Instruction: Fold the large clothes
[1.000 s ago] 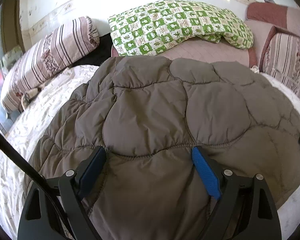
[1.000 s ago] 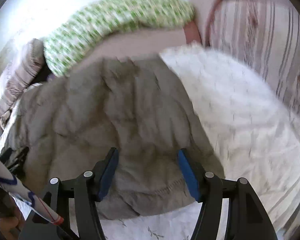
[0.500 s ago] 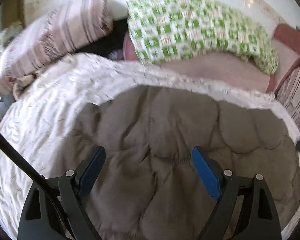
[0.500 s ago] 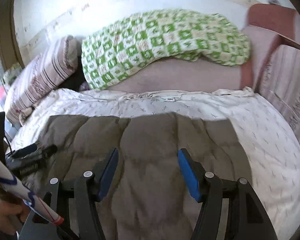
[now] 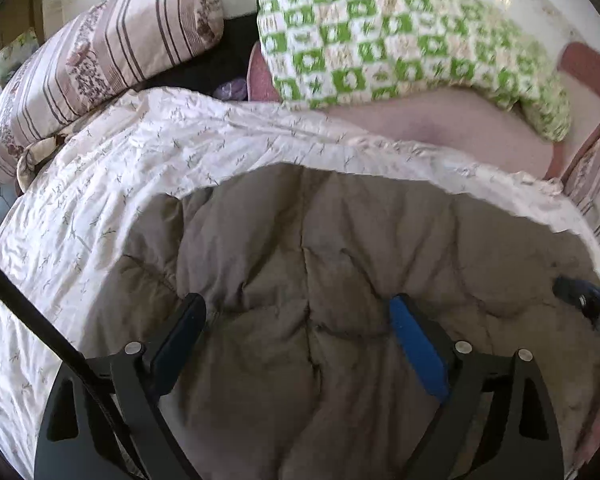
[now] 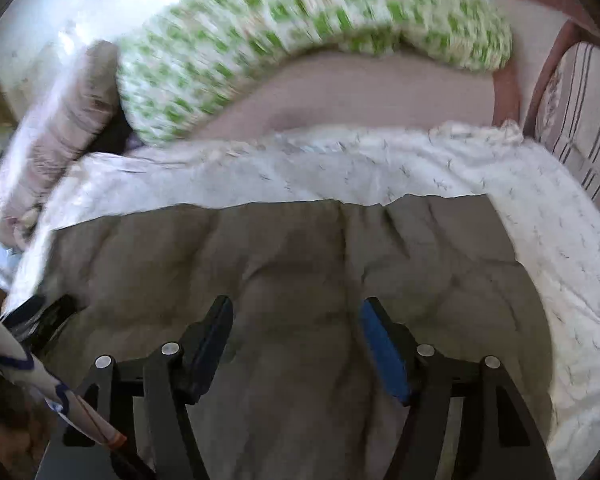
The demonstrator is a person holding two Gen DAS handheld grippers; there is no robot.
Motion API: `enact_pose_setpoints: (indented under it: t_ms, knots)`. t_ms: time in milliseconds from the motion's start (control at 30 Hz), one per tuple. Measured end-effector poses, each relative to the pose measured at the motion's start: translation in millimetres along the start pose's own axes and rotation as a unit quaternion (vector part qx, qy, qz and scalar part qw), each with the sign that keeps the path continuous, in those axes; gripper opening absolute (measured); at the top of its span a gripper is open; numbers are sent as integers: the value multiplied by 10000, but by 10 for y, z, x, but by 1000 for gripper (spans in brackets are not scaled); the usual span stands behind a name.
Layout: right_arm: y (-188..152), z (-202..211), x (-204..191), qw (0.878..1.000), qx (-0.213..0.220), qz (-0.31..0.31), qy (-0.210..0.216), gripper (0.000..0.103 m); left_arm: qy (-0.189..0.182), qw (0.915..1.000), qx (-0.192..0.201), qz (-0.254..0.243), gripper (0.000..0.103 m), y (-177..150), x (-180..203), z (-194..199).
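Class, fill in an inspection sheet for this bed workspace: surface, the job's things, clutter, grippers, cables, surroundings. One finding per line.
Surface: white patterned bedspread, wrinkled, covering the bed.
Job's things: brown quilted coat lying on the bedspread, far edge roughly straight.
Clutter: small purple item behind the bedspread; otherwise nothing seen.
Grippers: left gripper jaws wide apart over the coat, just been opening; right gripper likewise, just been opening; whether the pads touch the fabric is unclear.
Cables: black cable crossing the left wrist view's lower left.
Surroundings: green checked quilt, striped pillow, pink mattress cover.
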State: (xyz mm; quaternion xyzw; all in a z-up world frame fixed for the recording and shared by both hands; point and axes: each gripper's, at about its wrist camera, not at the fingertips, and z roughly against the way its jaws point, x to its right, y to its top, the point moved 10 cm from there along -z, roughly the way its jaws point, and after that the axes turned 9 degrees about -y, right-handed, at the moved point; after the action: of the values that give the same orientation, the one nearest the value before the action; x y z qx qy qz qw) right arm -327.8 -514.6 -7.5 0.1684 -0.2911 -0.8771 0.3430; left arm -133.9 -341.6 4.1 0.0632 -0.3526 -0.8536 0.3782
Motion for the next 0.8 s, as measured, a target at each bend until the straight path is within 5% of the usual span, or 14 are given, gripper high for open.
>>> enact_pose_setpoints:
  t_ms: [233, 400, 600, 800]
  knots:
    - [-822, 697, -198, 9992, 141, 276, 268, 72, 135, 9961, 834, -237, 93, 7, 1, 988]
    - [-1034, 911, -254, 9990, 292, 216, 257, 72, 268, 9956, 886, -113, 93, -490, -198, 1441]
    - [-1160, 712, -403, 9987, 175, 477, 97, 72, 434, 9980, 385, 269, 93, -1000, -435, 1194]
    - [-1246, 464, -446, 9969, 19, 776, -94, 77, 753, 9972, -6, 32, 95, -1184, -481, 806]
